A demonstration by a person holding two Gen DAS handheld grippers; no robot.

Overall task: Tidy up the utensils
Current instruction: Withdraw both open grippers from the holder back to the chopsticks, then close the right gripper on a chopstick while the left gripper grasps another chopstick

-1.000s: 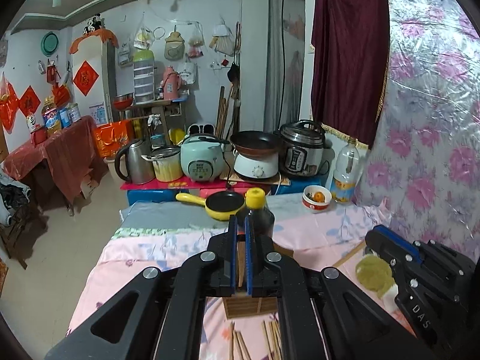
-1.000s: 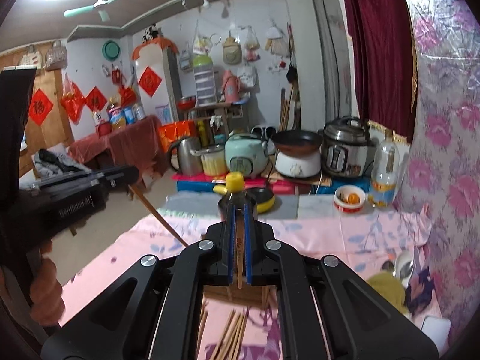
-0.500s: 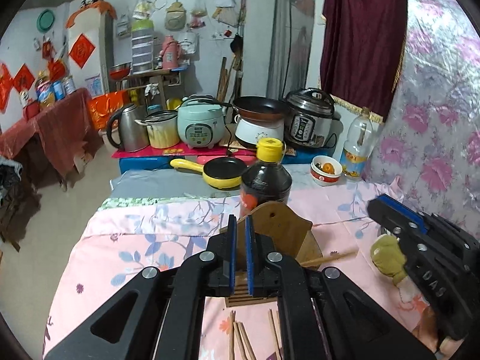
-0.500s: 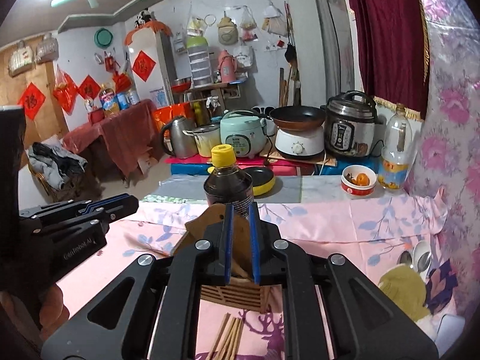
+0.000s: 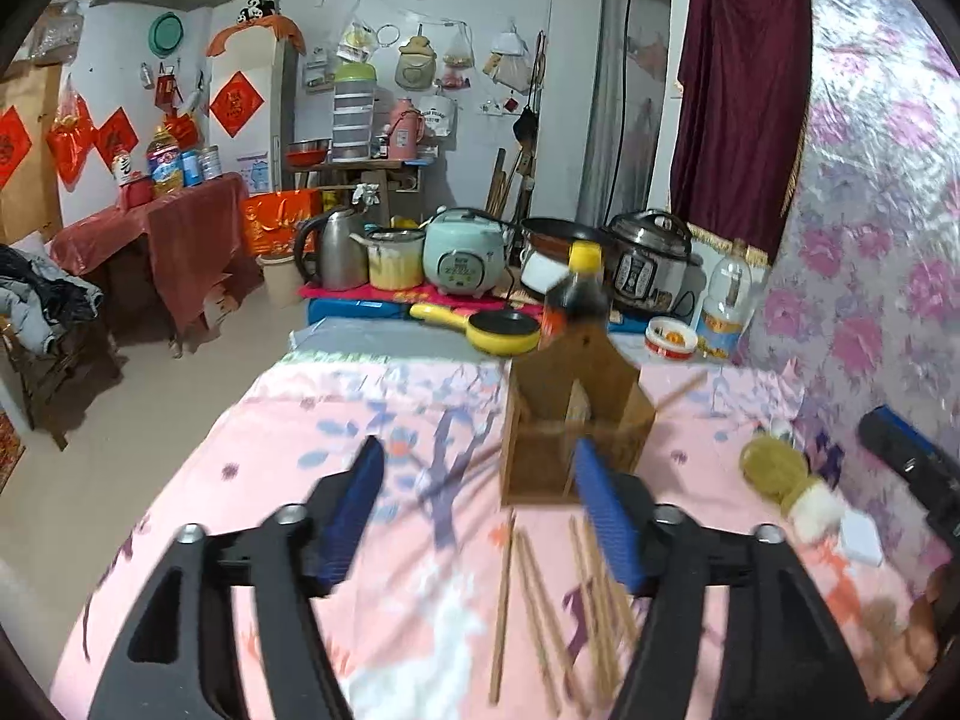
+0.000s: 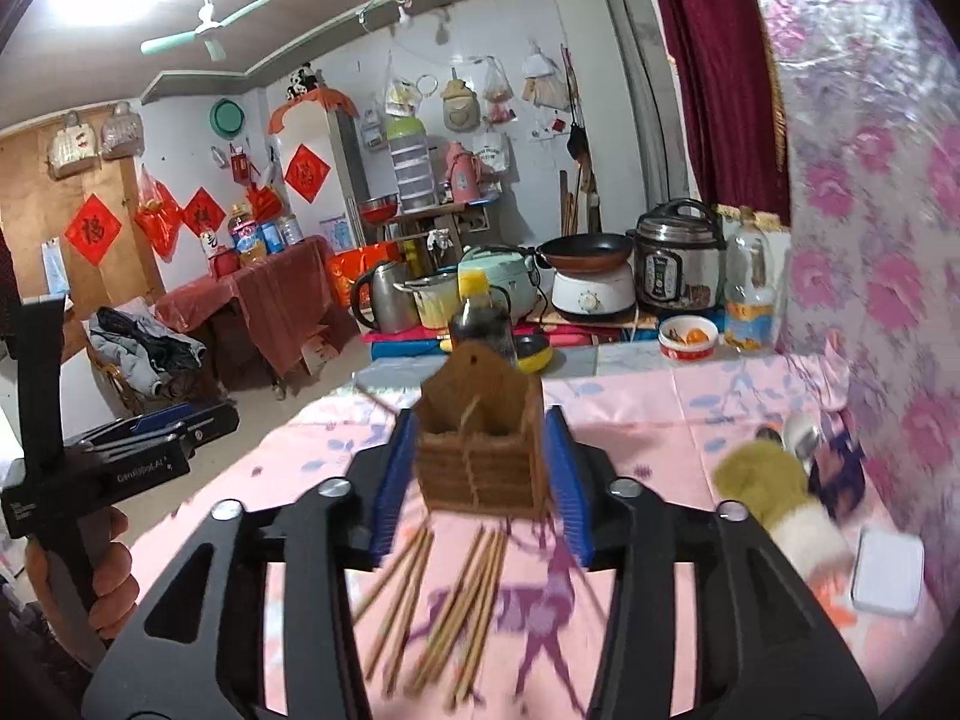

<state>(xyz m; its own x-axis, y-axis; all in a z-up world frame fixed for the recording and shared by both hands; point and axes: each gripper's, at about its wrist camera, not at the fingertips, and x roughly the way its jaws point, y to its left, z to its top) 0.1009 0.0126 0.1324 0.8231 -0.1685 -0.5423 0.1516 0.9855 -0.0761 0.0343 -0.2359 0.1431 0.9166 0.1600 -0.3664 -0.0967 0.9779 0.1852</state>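
A wooden utensil holder (image 5: 573, 420) stands upright on the pink tablecloth; it also shows in the right wrist view (image 6: 483, 450). Several wooden chopsticks (image 5: 564, 594) lie loose on the cloth in front of it, also seen in the right wrist view (image 6: 447, 594). Two chopsticks rest across or against the holder's sides. My left gripper (image 5: 480, 516) is open and empty, just left of the holder. My right gripper (image 6: 480, 480) is open, its blue pads either side of the holder, not clamping it.
A soy sauce bottle (image 5: 573, 294) stands behind the holder. A yellow pan (image 5: 501, 330), a bowl (image 5: 669, 336) and cookers sit at the far end. A green-yellow cloth (image 6: 762, 480), spoons (image 6: 798, 429) and a white box (image 6: 888, 570) lie at the right.
Both grippers were shut and have opened wide. Both cameras have pulled back and tilted down, so the holder and the loose chopsticks show more fully.
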